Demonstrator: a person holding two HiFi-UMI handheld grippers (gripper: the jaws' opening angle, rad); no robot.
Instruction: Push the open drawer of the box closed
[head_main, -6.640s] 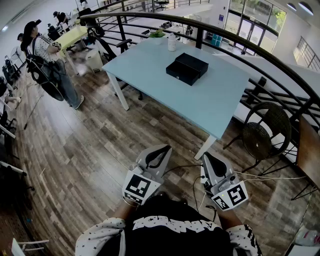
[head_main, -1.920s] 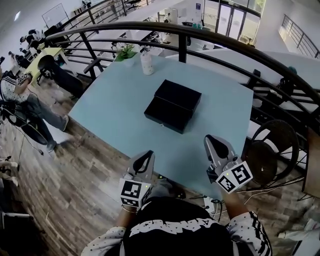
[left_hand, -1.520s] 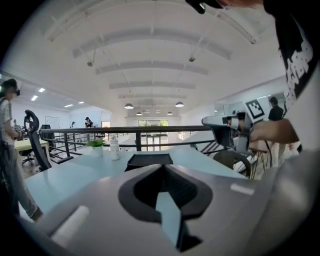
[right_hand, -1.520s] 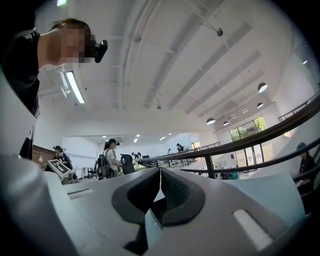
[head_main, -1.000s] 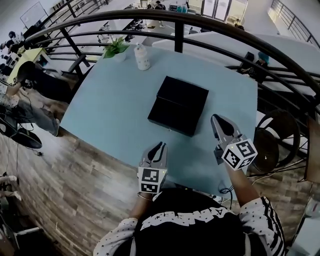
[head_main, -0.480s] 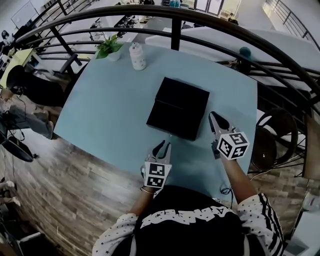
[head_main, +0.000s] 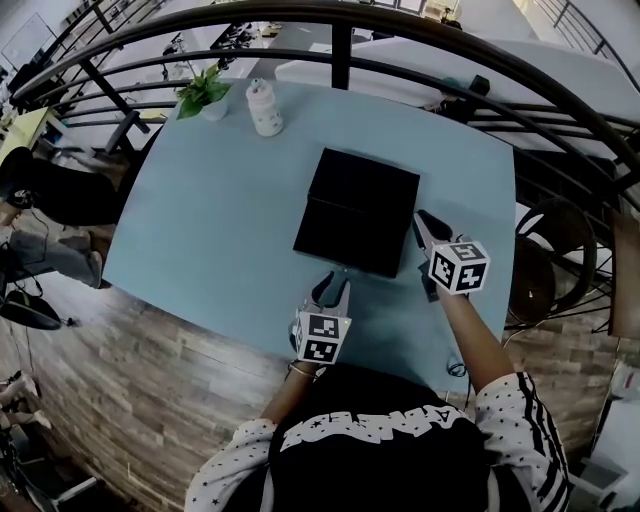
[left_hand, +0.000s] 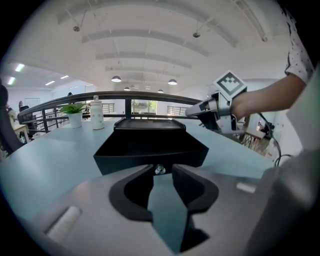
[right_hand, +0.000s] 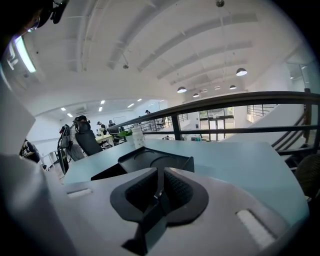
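Observation:
A black box lies on the light blue table, its drawer pulled out toward me. My left gripper sits just in front of the drawer, open, with nothing between the fingers. In the left gripper view the drawer front fills the middle, and its small silver knob shows right past the left gripper. My right gripper is beside the box's right side. In the right gripper view the right gripper has just been opening to a narrow gap, empty, with the box ahead.
A white bottle and a potted plant stand at the table's far left corner. A curved black railing runs behind the table. A round dark chair stands off the right edge. The table's near edge is beside my left hand.
Both grippers have come down and forward over the table toward the box. The left one now sits at the drawer front; the right one has moved up alongside the box.

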